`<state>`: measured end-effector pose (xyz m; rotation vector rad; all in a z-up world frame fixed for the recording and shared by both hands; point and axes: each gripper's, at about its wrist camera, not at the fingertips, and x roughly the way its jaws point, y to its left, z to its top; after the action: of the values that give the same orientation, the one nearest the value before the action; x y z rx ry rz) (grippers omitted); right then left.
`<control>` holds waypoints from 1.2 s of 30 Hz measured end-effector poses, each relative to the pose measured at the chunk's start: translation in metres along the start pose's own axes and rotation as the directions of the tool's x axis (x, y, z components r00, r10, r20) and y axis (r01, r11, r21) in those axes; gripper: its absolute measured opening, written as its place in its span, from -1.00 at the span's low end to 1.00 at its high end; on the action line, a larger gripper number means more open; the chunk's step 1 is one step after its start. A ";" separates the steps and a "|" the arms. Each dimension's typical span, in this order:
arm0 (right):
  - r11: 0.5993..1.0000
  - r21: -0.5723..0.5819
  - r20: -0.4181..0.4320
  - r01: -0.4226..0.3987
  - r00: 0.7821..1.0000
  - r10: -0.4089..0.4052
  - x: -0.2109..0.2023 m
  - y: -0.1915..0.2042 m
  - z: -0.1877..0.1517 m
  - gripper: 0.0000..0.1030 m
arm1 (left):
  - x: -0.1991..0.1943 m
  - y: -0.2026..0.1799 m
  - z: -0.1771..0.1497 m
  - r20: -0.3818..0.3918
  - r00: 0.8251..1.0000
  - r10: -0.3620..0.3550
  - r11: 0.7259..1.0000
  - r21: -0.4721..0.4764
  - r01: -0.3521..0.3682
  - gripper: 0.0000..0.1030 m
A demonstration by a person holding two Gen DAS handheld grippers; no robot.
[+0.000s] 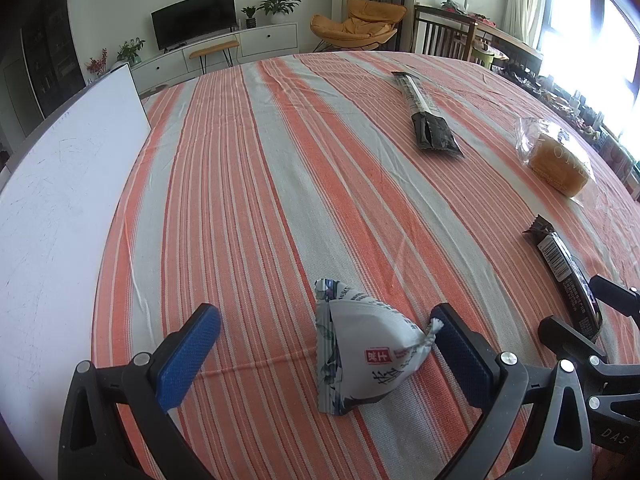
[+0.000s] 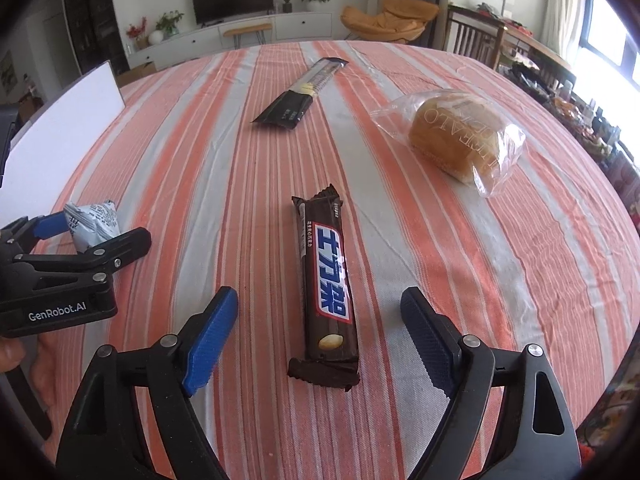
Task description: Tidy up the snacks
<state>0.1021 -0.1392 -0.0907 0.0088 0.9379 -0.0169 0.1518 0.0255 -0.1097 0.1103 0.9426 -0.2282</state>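
On striped woven cloth (image 2: 400,240), glossy brown bar (image 2: 326,280)

Orange-and-grey striped tablecloth (image 1: 248,184) covers the whole table. At its left edge a white board (image 1: 60,184) lies flat. Beyond the table, a dark television (image 1: 194,18) stands on a long white cabinet (image 1: 224,46), potted plants (image 1: 278,6) beside it. To the right sits an orange lounge chair (image 1: 360,24), then a wooden chair (image 1: 444,30) near bright windows (image 1: 588,36).
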 end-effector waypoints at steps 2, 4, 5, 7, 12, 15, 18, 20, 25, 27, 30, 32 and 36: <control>1.000 0.004 0.009 0.003 1.000 -0.003 0.000 0.000 -0.001 0.73 | 0.000 0.000 0.000 0.000 1.000 0.000 1.000 0.000 0.000 1.00; 1.000 0.004 0.013 0.003 1.000 -0.003 0.001 -0.001 -0.001 0.75 | 0.000 0.000 0.000 0.000 1.000 0.000 1.000 0.000 0.000 1.00; 1.000 0.005 0.014 0.003 1.000 -0.003 0.001 -0.001 -0.001 0.75 | 0.000 0.000 0.000 0.000 1.000 0.000 1.000 0.000 0.000 1.00; 1.000 0.004 0.014 0.002 1.000 -0.002 0.001 -0.001 -0.001 0.75 | 0.000 0.000 0.000 0.000 1.000 0.000 1.000 0.000 0.000 1.00; 1.000 0.005 0.013 0.002 1.000 -0.002 0.001 -0.001 -0.001 0.76 | 0.000 0.000 0.000 0.000 1.000 0.000 1.000 0.000 0.000 1.00; 1.000 0.004 0.012 0.002 1.000 -0.002 0.001 -0.001 -0.001 0.76 | 0.000 0.000 0.000 0.000 1.000 0.000 1.000 0.000 0.000 1.00; 1.000 0.005 0.012 0.002 1.000 -0.002 0.001 -0.001 -0.001 0.76 | 0.000 0.000 0.000 0.000 1.000 0.000 1.000 0.000 0.000 1.00; 1.000 0.005 0.012 0.002 1.000 -0.002 0.001 -0.001 -0.001 0.76 | 0.000 0.000 0.000 0.001 1.000 0.000 1.000 0.000 0.000 1.00; 1.000 0.005 0.012 0.002 1.000 -0.002 0.001 -0.001 -0.001 0.76 | 0.000 0.000 0.000 0.001 1.000 0.000 1.000 0.000 0.000 1.00; 1.000 0.005 0.012 0.002 1.000 -0.002 0.001 -0.001 -0.001 0.76 | 0.000 0.000 0.000 0.001 1.000 0.000 1.000 0.000 0.000 1.00; 1.000 0.005 0.012 0.002 1.000 -0.002 0.001 -0.001 -0.001 0.76 | 0.000 0.000 0.000 0.001 1.000 0.000 1.000 0.000 0.000 1.00; 1.000 0.005 0.012 0.002 1.000 -0.002 0.001 -0.001 -0.001 0.76 | 0.000 0.000 0.000 0.001 1.000 0.000 1.000 0.000 0.000 1.00; 1.000 0.005 0.012 0.002 1.000 -0.002 0.001 -0.001 -0.001 0.76 | 0.000 0.000 0.000 0.001 1.000 0.000 1.000 0.000 0.000 1.00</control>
<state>0.1016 -0.1401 -0.0923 0.0125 0.9259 -0.0210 0.1514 0.0260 -0.1097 0.1100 0.9420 -0.2284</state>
